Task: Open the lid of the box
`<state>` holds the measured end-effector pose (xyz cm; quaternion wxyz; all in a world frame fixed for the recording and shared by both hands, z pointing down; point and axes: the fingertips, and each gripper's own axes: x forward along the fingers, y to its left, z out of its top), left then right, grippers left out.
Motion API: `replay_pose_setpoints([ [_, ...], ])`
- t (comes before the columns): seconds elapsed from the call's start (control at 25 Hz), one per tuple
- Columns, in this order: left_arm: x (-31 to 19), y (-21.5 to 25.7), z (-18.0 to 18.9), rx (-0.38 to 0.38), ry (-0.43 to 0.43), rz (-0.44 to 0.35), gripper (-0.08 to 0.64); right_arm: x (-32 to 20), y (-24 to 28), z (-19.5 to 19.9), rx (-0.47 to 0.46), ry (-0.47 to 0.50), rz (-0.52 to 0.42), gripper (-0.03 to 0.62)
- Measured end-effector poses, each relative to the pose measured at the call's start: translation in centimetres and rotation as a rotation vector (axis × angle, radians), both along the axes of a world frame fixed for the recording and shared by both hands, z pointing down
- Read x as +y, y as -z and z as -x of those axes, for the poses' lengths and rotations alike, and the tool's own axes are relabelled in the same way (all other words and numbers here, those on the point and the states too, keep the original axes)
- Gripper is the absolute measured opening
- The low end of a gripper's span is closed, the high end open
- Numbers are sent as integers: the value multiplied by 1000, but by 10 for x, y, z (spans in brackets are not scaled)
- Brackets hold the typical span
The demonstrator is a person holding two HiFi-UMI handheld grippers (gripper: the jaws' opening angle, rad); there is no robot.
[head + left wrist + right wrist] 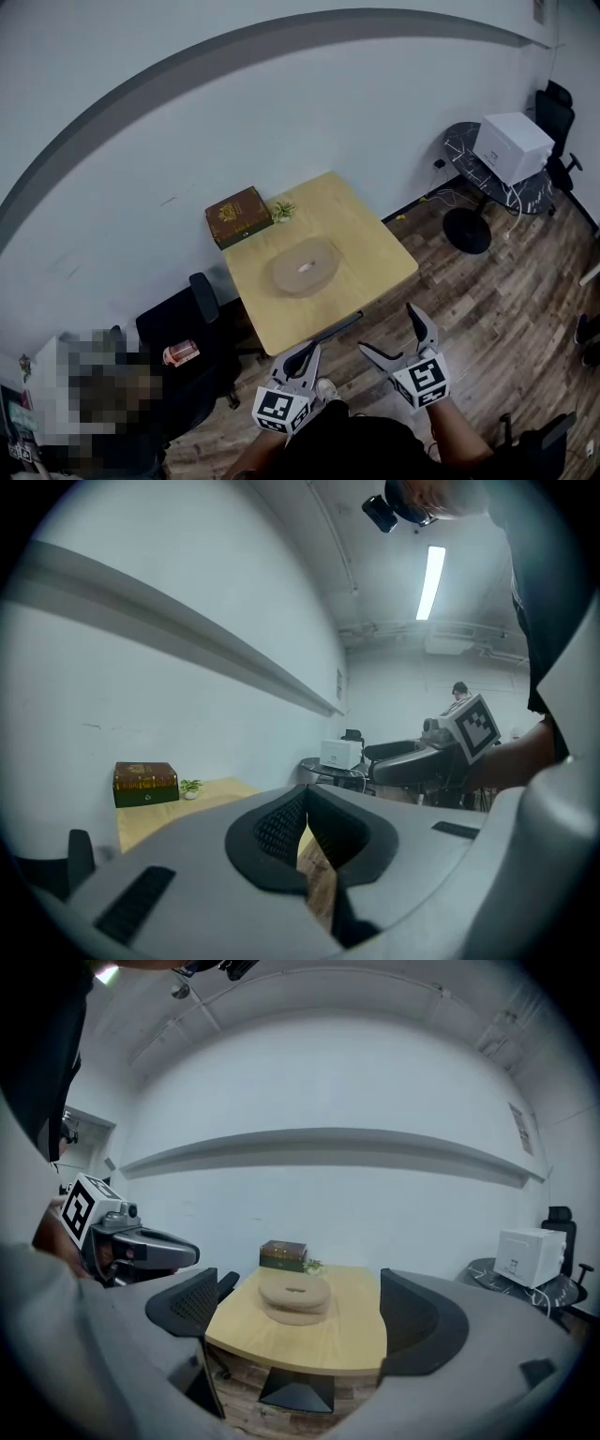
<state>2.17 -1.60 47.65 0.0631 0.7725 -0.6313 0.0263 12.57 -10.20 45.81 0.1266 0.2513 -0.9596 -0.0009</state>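
A dark brown box (pixel 238 216) with its lid down sits at the far left corner of the light wooden table (pixel 361 248), against the wall. Both grippers hover over the floor, short of the table's near edge and well away from the box. My left gripper (pixel 300 359) has its jaws together with nothing between them; in its own view the box (pixel 145 783) lies far off to the left. My right gripper (pixel 397 339) stands open and empty. In the right gripper view the box (pixel 283 1254) shows straight ahead at the table's back, between the spread fingers (pixel 191 1303).
A round tan disc-shaped thing (pixel 302 265) lies mid-table, in front of the box. A small green plant (pixel 282 210) stands beside the box. A black office chair (pixel 183 323) is left of the table. A dark round side table with a white box (pixel 511 145) is at the right.
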Motion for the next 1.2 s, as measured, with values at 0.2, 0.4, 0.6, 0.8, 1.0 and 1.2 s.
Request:
replay_pose_setpoints([
  [0.2, -30, -9, 32, 11, 32, 16, 19, -30, -16, 41, 59, 65, -6, 552],
  [0.4, -49, -8, 65, 30, 70, 14, 20, -54, -19, 83, 64, 103, 7, 554],
  [0.6, -59, -14, 97, 35, 104, 25, 20, -67, -24, 119, 77, 149, 16, 554],
  [0.8, -63, -13, 129, 36, 142, 23, 20, -74, -36, 151, 110, 192, 32, 566],
  [1.0, -58, -15, 156, 30, 183, 23, 20, -81, -38, 174, 122, 223, 26, 574],
  [1.2, -61, -10, 174, 108, 250, 13, 20, -88, -44, 191, 138, 271, 33, 575],
])
